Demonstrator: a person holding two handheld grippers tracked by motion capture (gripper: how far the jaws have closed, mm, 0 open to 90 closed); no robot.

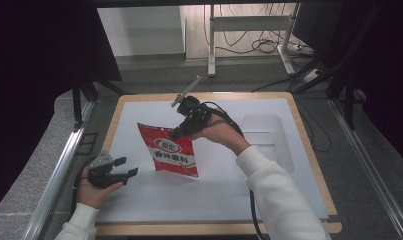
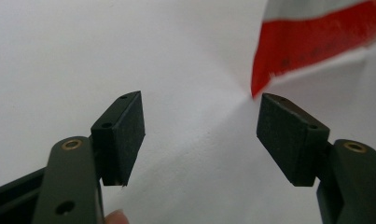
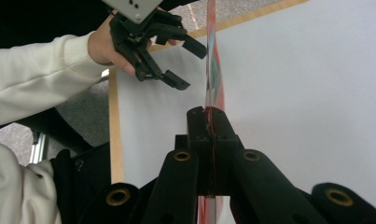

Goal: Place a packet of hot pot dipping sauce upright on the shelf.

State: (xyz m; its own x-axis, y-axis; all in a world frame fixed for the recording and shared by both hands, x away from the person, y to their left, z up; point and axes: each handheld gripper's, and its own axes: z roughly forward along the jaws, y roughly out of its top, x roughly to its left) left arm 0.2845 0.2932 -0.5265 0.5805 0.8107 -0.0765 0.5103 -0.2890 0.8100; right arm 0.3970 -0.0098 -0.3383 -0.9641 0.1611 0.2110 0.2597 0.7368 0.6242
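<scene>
Between its pinched jaws the right gripper point(image 1: 181, 131) holds the top edge of a red snack bag point(image 1: 170, 155), which hangs tilted above the table with its lower edge near or on the white mat point(image 1: 229, 190) — which, I cannot tell. That grip is thin; a jerk could let the slick film slide out, I judge. Just beside the bag, the left gripper point(image 1: 129, 167) hovers with jaws apart, holding nothing. Beyond the wooden table edge point(image 1: 309, 150): grey floor, cables, dark curtains.
</scene>
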